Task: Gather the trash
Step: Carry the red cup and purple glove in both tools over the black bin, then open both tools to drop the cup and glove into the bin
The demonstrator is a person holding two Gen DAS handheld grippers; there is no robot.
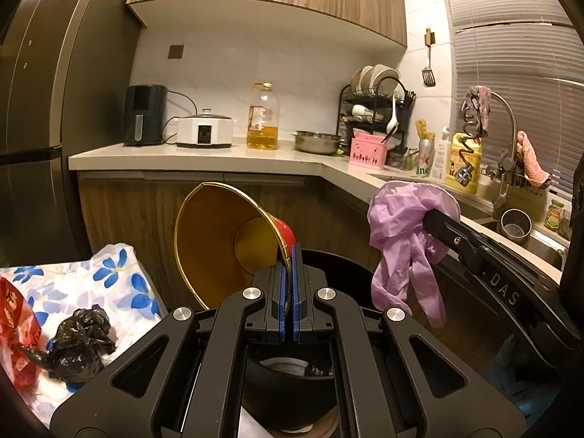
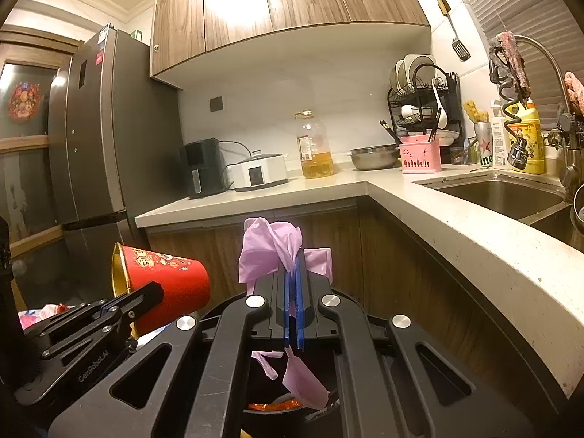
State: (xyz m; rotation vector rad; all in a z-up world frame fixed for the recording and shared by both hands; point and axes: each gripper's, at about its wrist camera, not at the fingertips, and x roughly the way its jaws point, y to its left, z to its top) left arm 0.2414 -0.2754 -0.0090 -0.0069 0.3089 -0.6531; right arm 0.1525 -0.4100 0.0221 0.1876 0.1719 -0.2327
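A small kitchen under warm light: wood-grain wall cupboards point(image 2: 292, 3) run above a pale stone counter point(image 2: 456, 226) that bends in an L round to a steel sink point(image 2: 503, 193) at three o'clock in the right wrist view. A tall grey fridge point(image 2: 98, 138) with a smooth, faintly glossy skin fills nine o'clock. Slatted blinds point(image 1: 518, 54) hang behind the curved tap point(image 1: 509, 116).

Along the counter stand a black air fryer point(image 1: 144, 115), a white boxy cooker point(image 1: 204, 131) with a glass lid, a clear oil bottle point(image 1: 263, 118) part-full of amber oil, a dull steel bowl point(image 1: 317, 141), a black wire dish rack point(image 1: 376, 106) and a pink plastic basket point(image 1: 367, 151).

At eight o'clock in the left wrist view, a cloth point(image 1: 109, 284) printed with blue flowers carries a crumpled black bag point(image 1: 82, 343).

The left gripper point(image 1: 291, 292) has its jaws closed on the thin rim of a red bucket point(image 1: 226, 241), a tapered can tipped on its side, gold and shiny inside, held above a round black bin point(image 1: 314, 368). The right gripper point(image 2: 294, 292) has its jaws clamped on a thin, wrinkled purple plastic bag point(image 2: 270, 244), which sticks up ahead of the blue pads point(image 2: 300, 292) and dangles below them over the same bin.
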